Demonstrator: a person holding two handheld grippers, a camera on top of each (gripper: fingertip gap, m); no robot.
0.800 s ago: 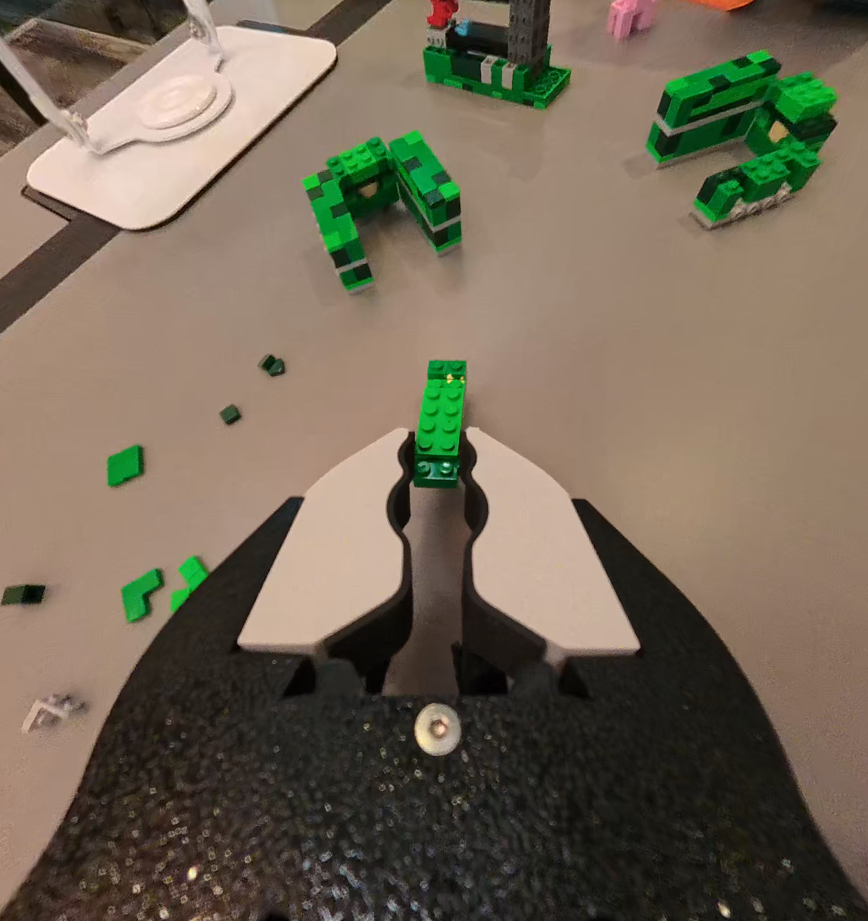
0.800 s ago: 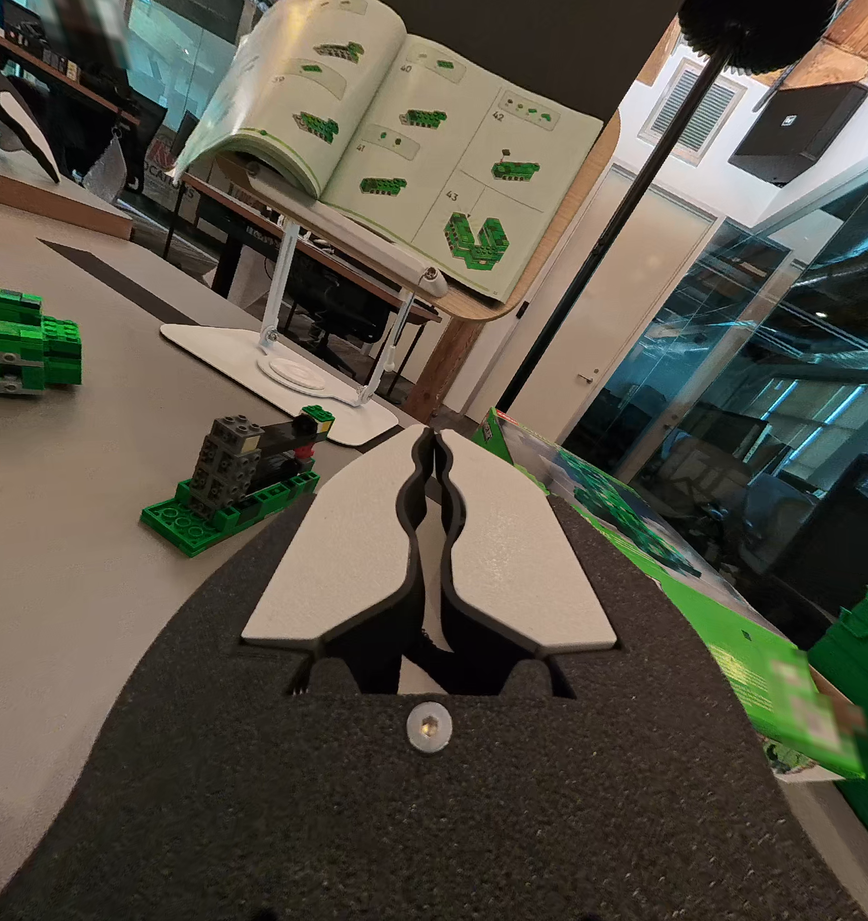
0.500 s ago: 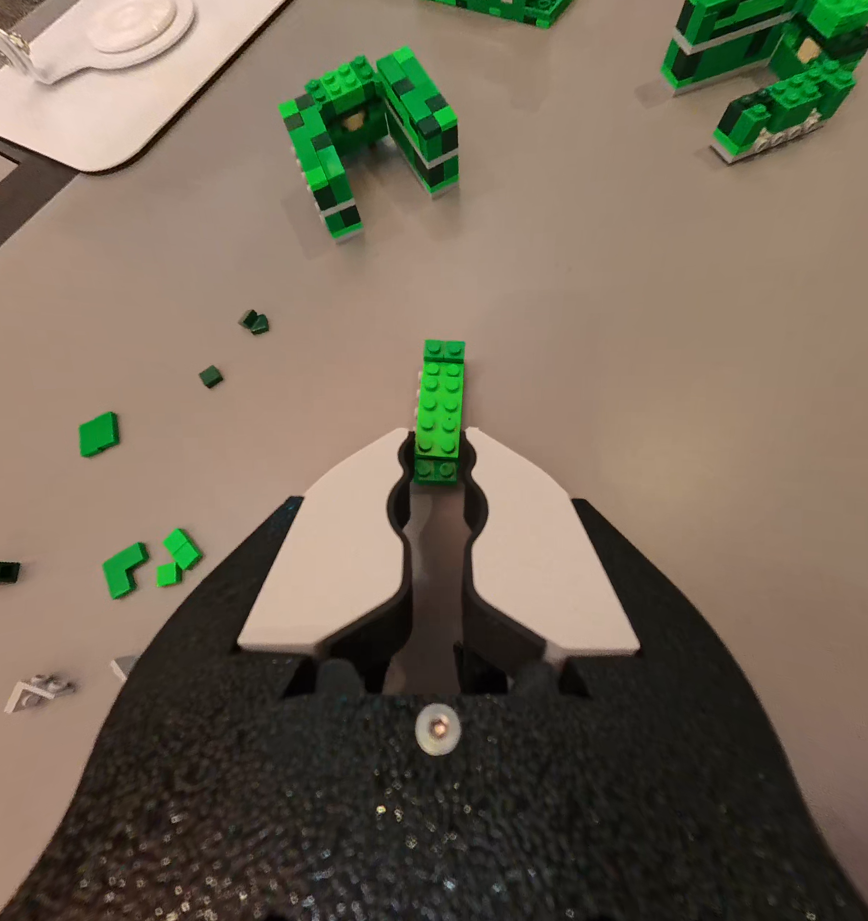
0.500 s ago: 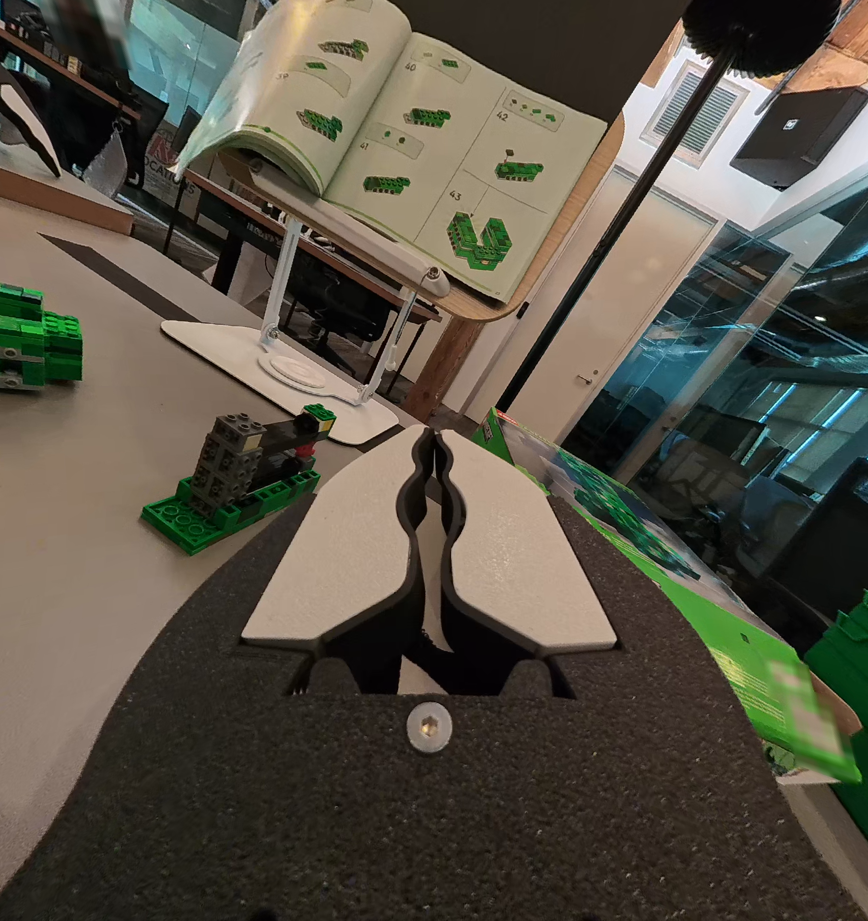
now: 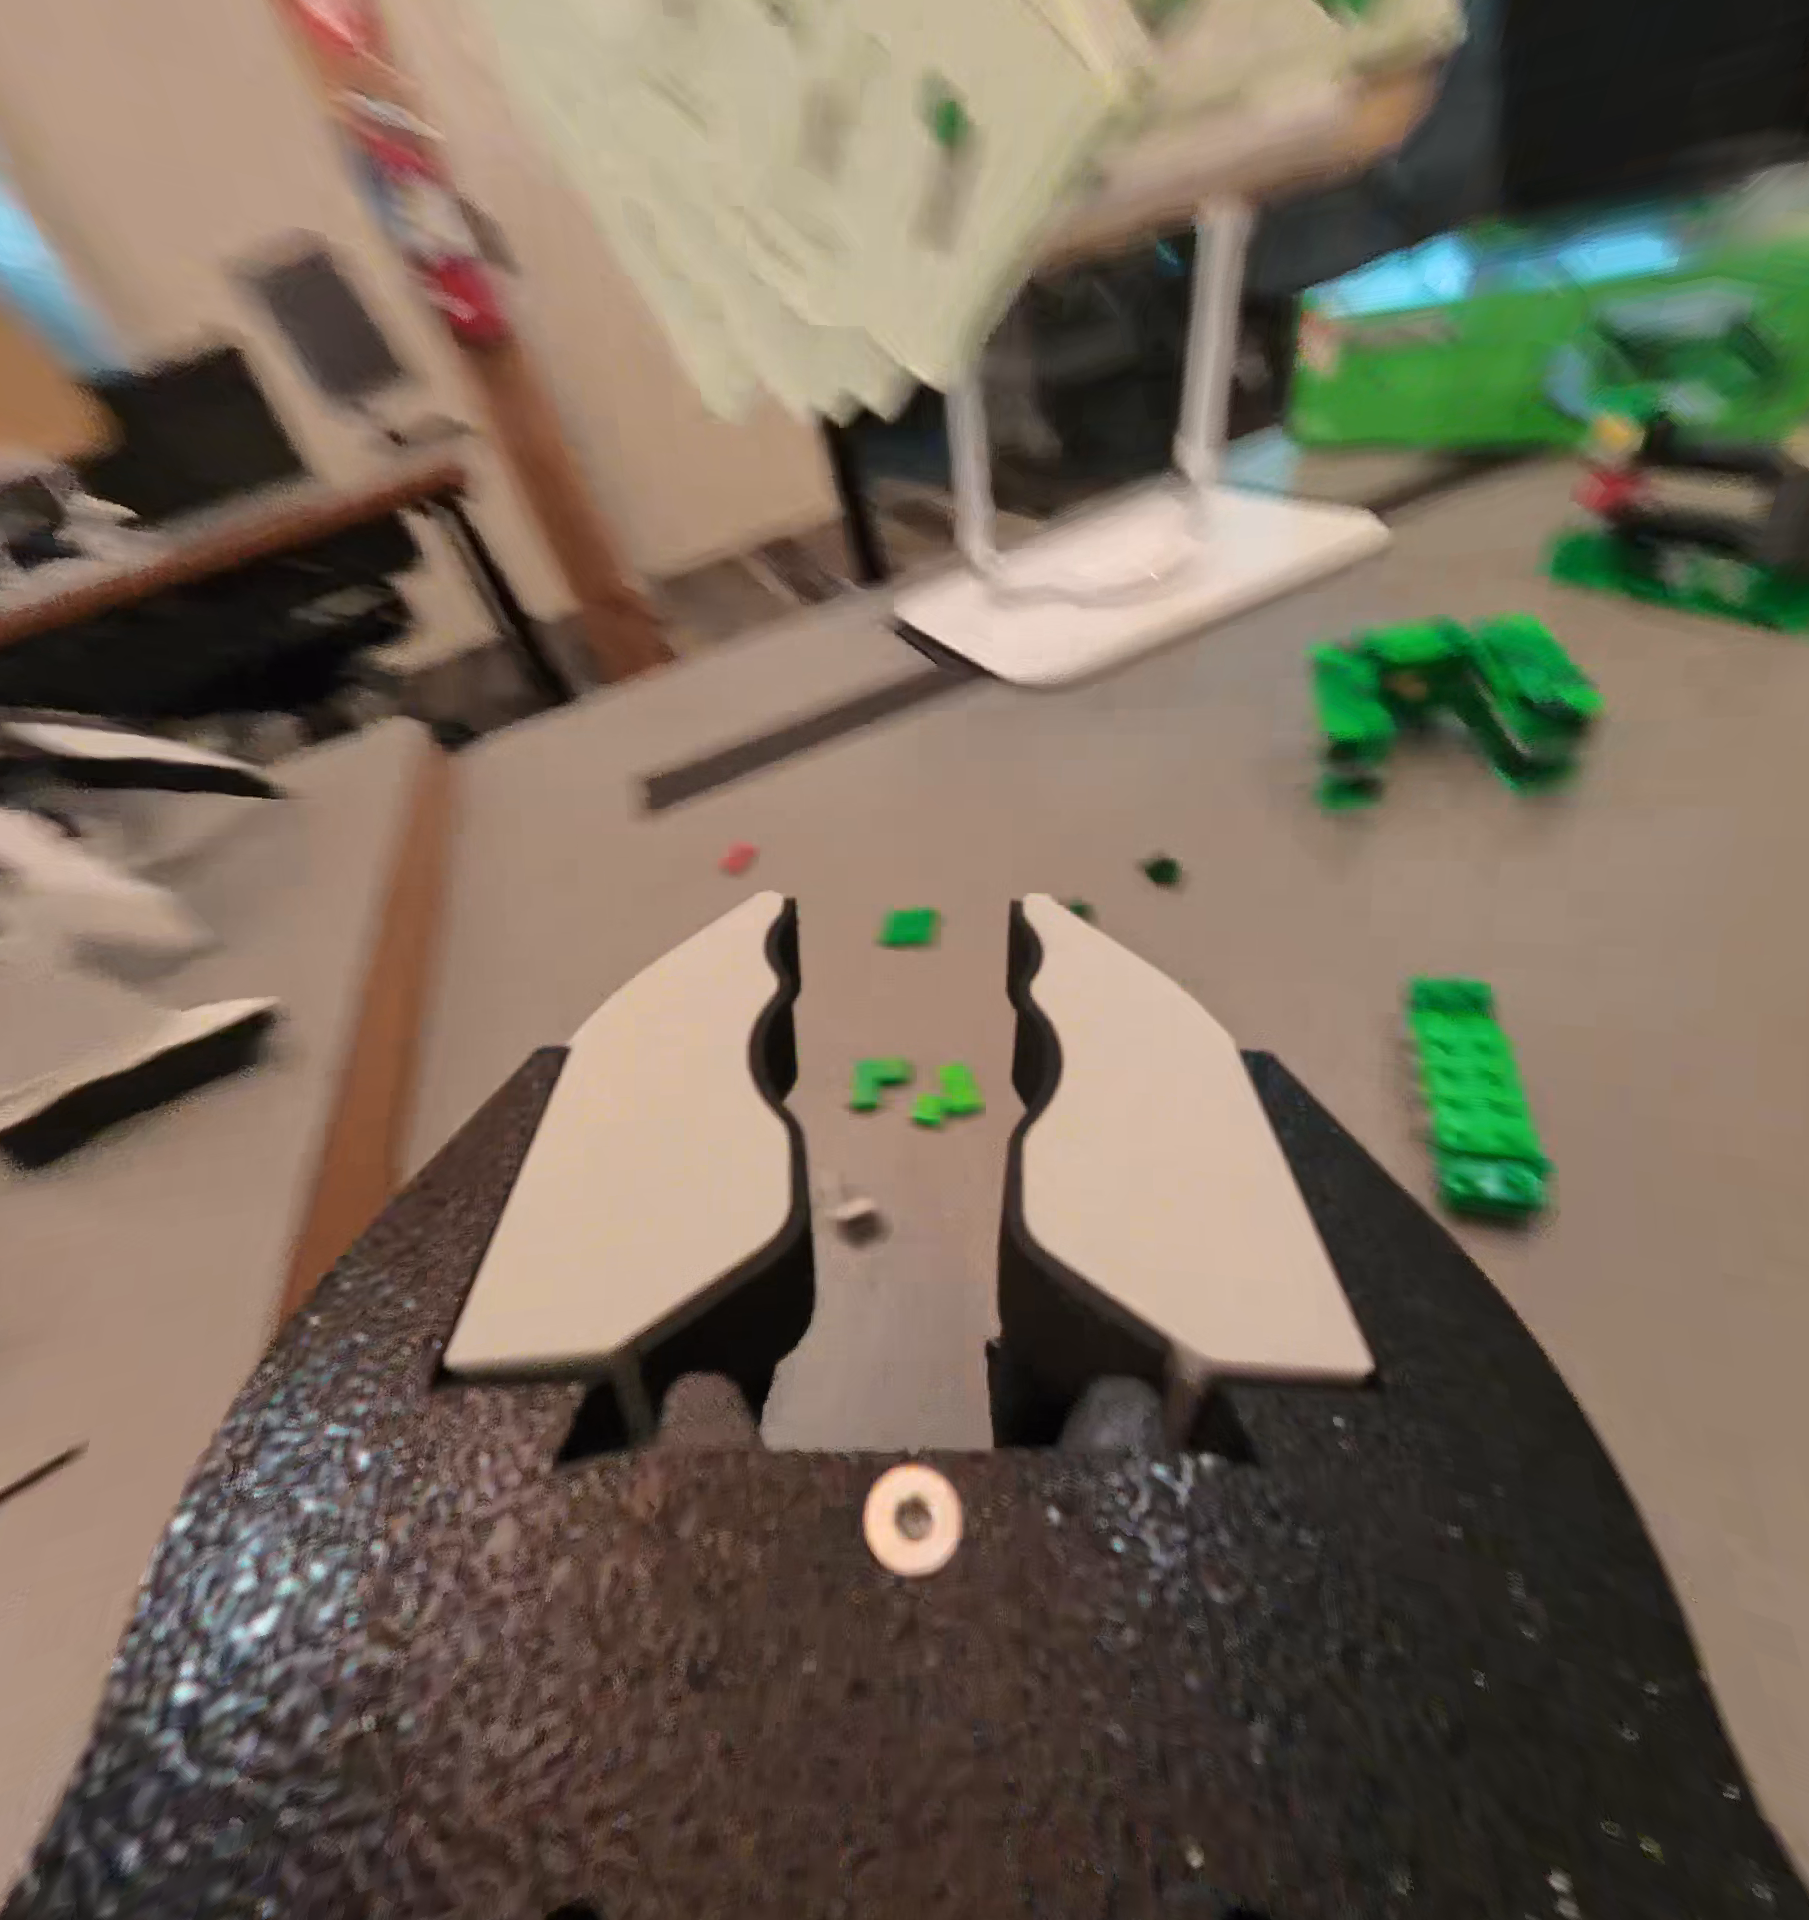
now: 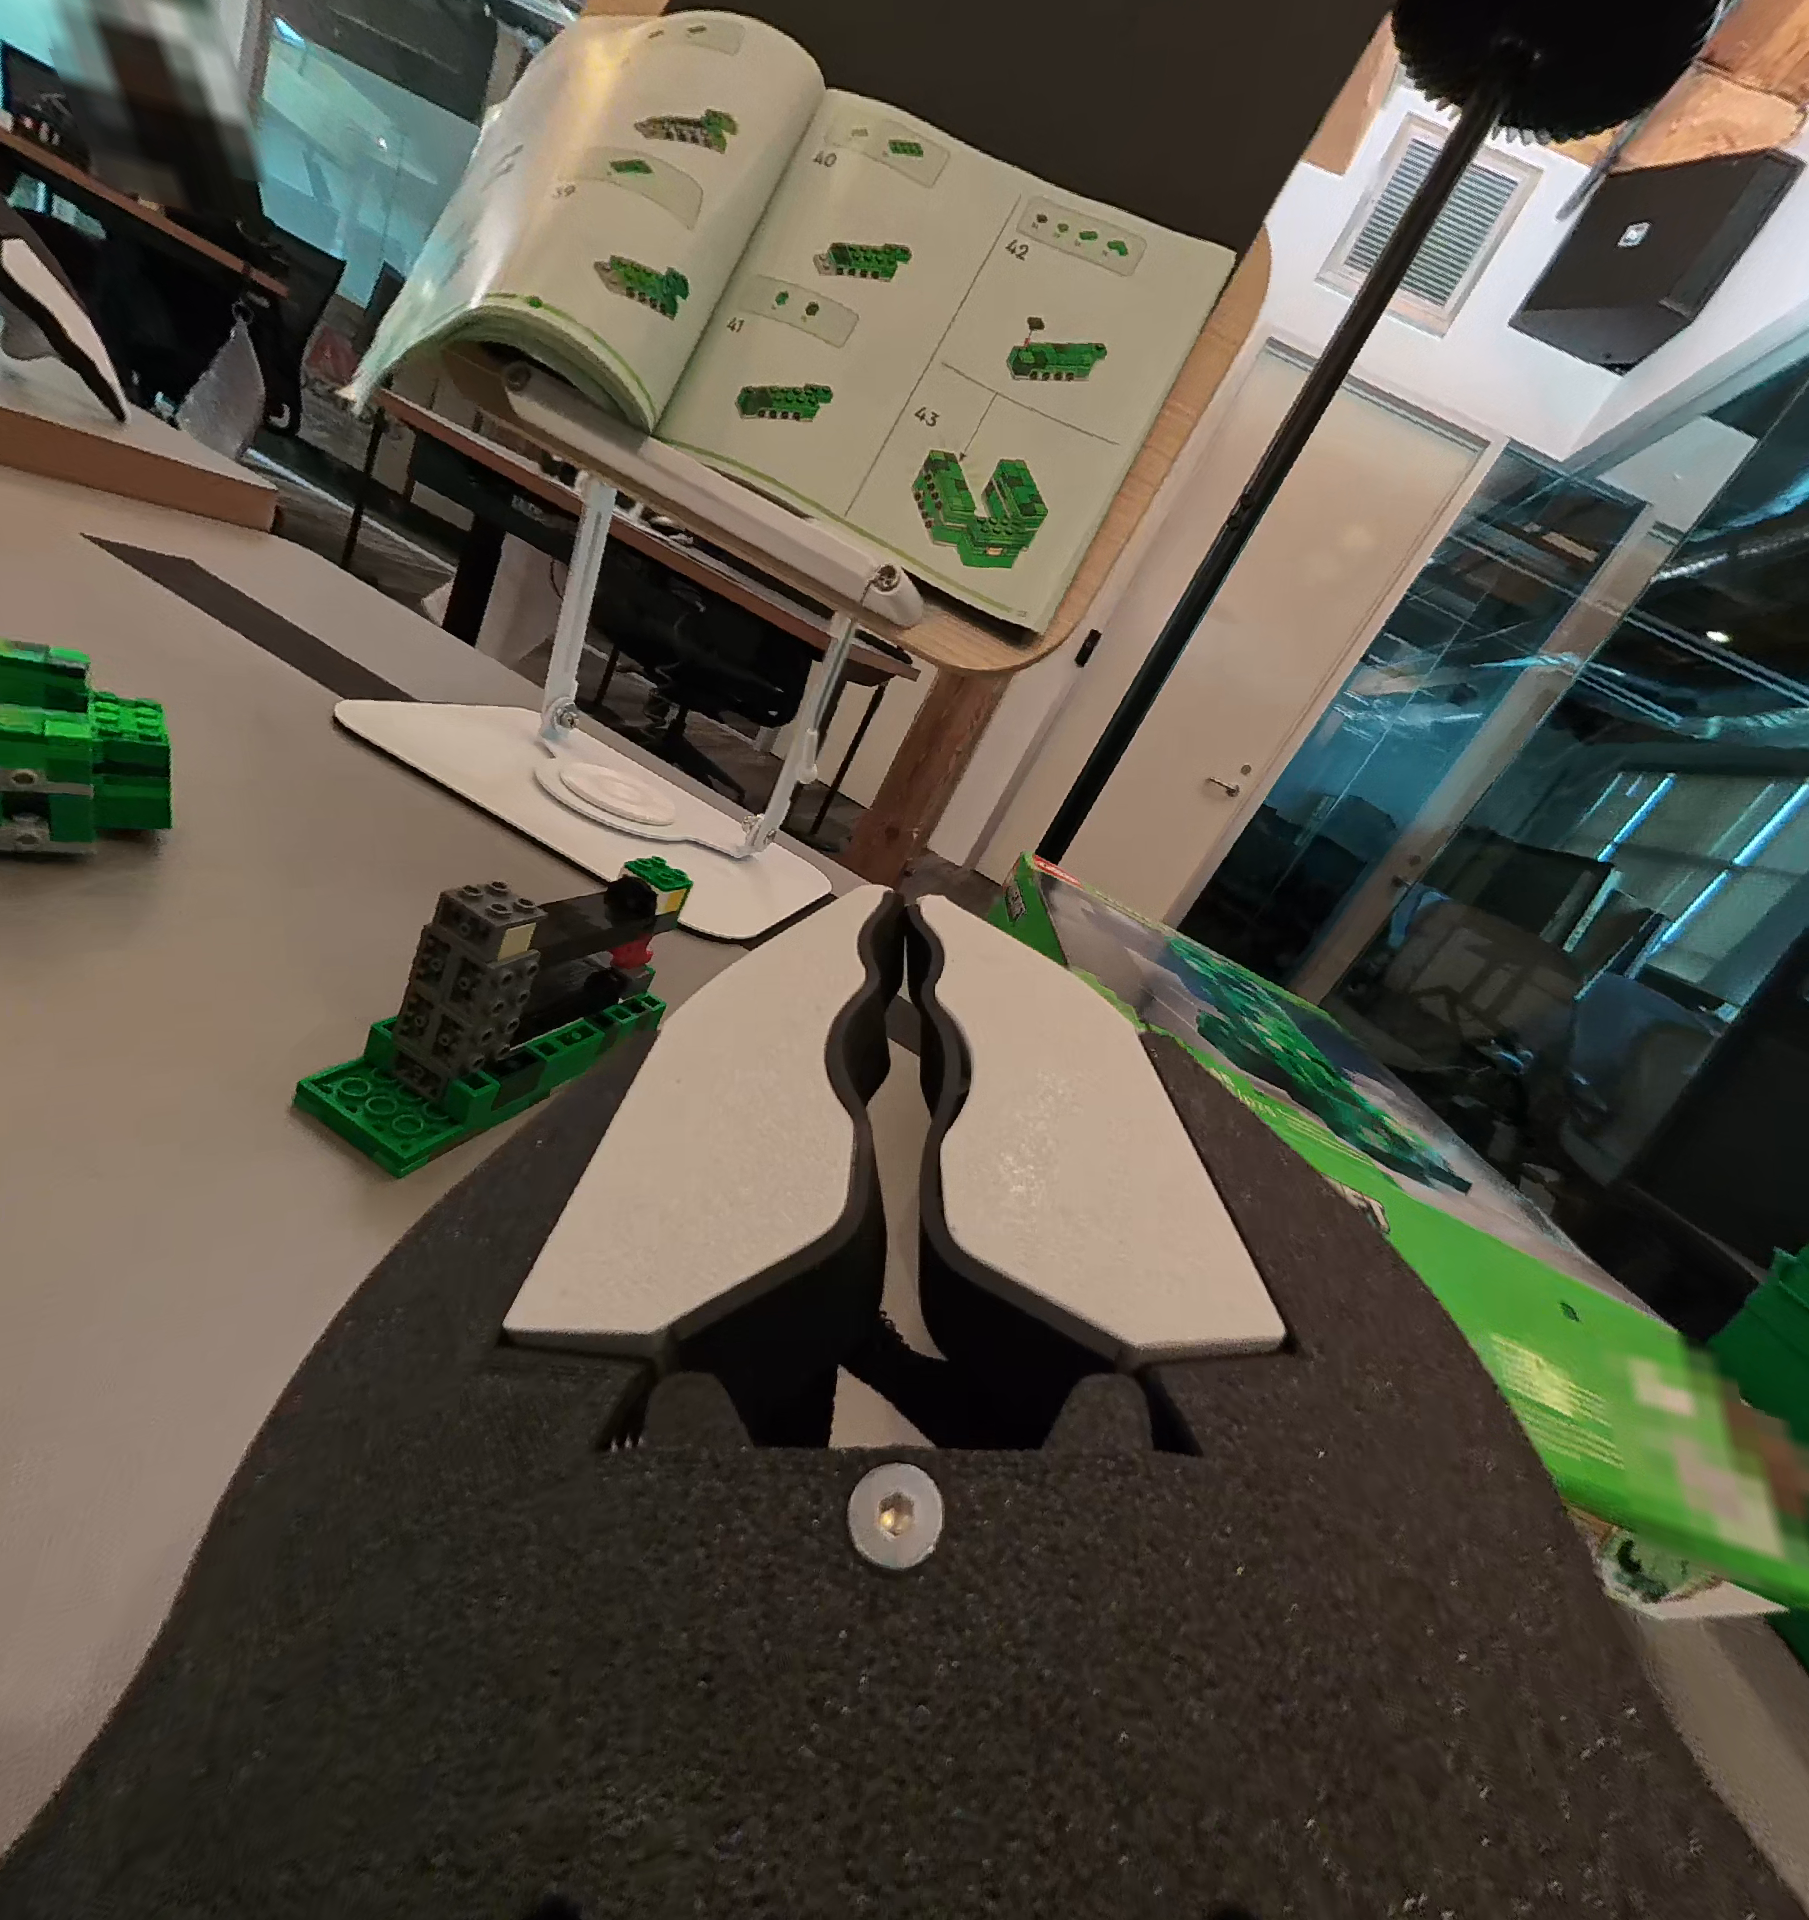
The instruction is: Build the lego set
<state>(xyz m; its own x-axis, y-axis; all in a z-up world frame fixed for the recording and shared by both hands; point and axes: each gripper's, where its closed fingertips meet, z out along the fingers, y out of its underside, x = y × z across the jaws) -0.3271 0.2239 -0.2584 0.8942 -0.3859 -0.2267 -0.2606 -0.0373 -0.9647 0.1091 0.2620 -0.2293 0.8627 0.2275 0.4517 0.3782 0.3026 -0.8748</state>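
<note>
The left wrist view is heavily motion-blurred, worst from 10 to 2 o'clock. The right wrist view is sharp, evenly lit indoors, with wide-angle bending at its edges.

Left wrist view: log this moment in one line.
left hand-held gripper: open, empty | long green piece: on table, right of it | right hand-held gripper: shut, empty

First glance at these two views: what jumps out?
The open instruction booklet on its white stand dominates the top of the right wrist view, above a grey and green brick model on the table. In the blurred left wrist view, the left gripper is open over small loose green pieces, with a long green brick strip lying to its right. The right gripper is shut and empty.
</note>
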